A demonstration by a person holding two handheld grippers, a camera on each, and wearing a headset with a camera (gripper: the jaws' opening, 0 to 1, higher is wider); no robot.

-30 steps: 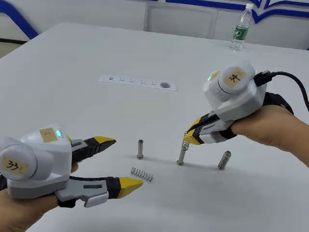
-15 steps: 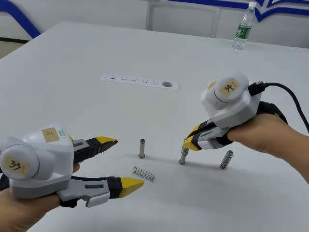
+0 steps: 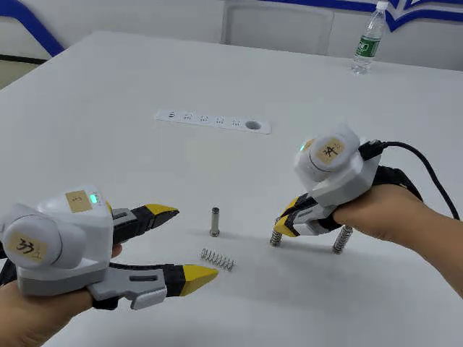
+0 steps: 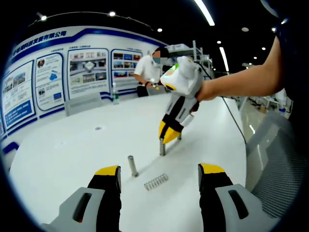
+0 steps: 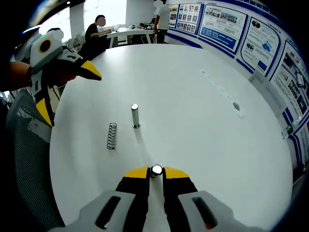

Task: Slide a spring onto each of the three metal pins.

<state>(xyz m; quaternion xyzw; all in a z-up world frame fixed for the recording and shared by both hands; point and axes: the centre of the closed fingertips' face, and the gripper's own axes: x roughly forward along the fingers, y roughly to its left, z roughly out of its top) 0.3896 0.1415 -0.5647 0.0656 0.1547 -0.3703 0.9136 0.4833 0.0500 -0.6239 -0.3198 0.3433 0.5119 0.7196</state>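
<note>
Holding the left gripper wide apart and empty, low over the table. Just ahead of its tips, lying flat: the loose spring. A little beyond, upright and apart: the bare pin. Broad bare tabletop from there to the power strip. Pinching the right gripper almost together on the middle pin, fitted spring bunched below the tips. Just to its right, partly behind the hand: third pin, sprung. Table edge off the left gripper's right and the right gripper's left.
</note>
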